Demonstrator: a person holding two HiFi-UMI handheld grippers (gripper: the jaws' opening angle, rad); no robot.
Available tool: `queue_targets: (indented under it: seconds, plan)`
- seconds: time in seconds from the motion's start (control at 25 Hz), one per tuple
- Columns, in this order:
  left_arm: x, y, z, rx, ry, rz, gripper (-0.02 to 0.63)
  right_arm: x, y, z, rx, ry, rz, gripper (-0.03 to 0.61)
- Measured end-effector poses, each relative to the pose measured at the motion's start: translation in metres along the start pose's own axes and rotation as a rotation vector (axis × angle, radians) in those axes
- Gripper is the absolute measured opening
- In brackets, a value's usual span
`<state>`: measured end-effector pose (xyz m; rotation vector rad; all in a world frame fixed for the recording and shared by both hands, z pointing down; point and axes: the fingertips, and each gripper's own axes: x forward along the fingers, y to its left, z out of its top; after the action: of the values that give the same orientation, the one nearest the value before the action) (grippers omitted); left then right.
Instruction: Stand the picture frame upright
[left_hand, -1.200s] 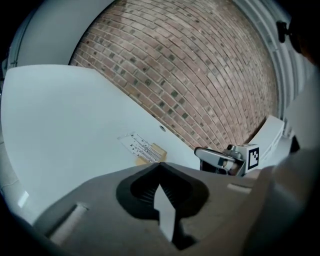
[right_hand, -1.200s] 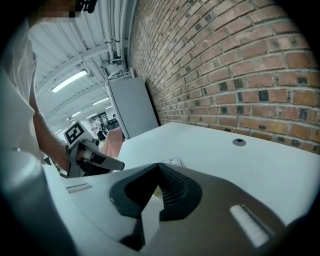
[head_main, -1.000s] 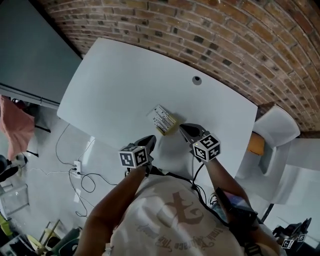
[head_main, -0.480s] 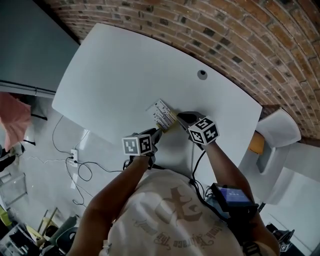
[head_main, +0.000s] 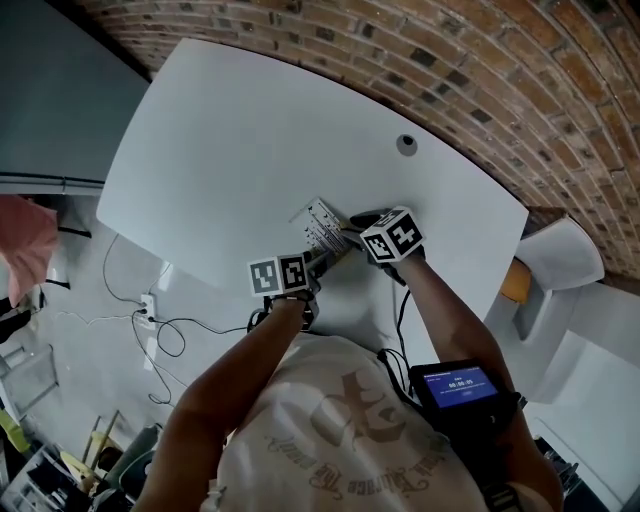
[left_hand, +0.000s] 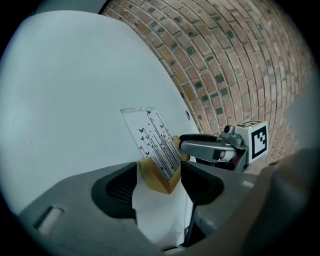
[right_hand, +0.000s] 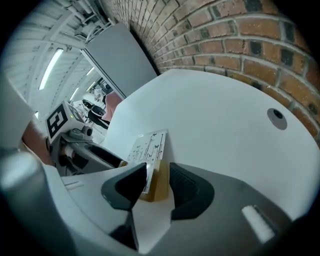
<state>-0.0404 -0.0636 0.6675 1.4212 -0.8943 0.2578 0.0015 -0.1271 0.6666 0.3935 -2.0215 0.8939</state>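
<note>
Resting on the white table (head_main: 220, 130) near its front edge, the picture frame (head_main: 324, 226) has its wooden base (right_hand: 156, 187) between our left gripper (left_hand: 159, 172) and right gripper (right_hand: 157, 172), whose jaws have just been opening and stand unclamped. We close squarely, then tilt slowly.

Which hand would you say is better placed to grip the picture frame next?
Probably right: the right tongs straddle the wooden base squarely, the left tongs only its corner; both have just been opening.
</note>
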Motion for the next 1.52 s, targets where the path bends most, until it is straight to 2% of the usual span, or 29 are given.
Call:
queue_targets:
  seconds: [0.24, 0.4, 0.6, 1.08, 1.36, 1.52]
  plan:
    - [0.009, 0.003, 0.003, -0.071, 0.037, 0.019, 0.282, 0.015, 0.002, 0.0, 0.001, 0.089, 0.019, 0.152]
    - [0.012, 0.006, 0.002, -0.071, 0.057, 0.043, 0.251, 0.019, 0.001, -0.002, 0.026, 0.119, 0.027, 0.133]
    - [0.01, 0.013, 0.0, -0.066, 0.086, 0.076, 0.183, 0.018, 0.002, -0.002, 0.058, 0.124, 0.026, 0.124]
    - [0.013, 0.007, -0.008, -0.002, 0.144, 0.052, 0.163, 0.007, -0.001, -0.012, 0.122, 0.043, -0.017, 0.084]
    - [0.009, 0.001, -0.008, 0.081, 0.143, 0.047, 0.147, -0.006, 0.001, -0.012, 0.14, -0.03, -0.059, 0.08]
    - [0.002, 0.001, 0.001, 0.154, 0.137, 0.046, 0.14, -0.011, 0.005, -0.003, 0.14, -0.088, -0.085, 0.077]
